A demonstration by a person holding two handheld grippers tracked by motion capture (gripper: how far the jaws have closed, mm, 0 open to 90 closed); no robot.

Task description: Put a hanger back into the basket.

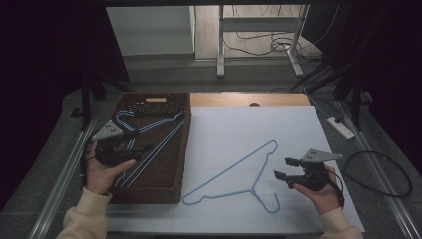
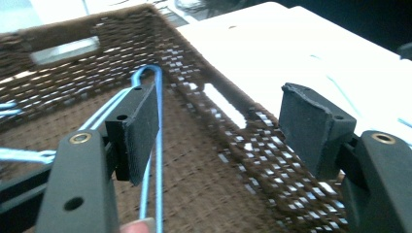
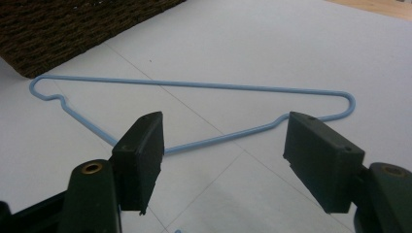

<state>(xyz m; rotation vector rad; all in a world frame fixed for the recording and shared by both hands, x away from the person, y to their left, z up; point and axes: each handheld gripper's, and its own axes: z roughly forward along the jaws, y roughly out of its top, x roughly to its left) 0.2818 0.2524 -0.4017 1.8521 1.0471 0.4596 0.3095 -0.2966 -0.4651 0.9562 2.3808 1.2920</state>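
Blue wire hangers (image 1: 149,134) lie in brown woven basket (image 1: 169,191); left gripper (image 1: 133,145) jaws apart above them (empty). Another blue hanger (image 1: 234,172) flat on white table (image 1: 298,134), right gripper (image 1: 282,168) beside, jaws apart.

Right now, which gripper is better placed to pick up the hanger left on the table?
Right. The right gripper hangs open beside the hanger on the white table, its jaws aimed straight at it. The left gripper is open over the basket, where other hangers already lie.
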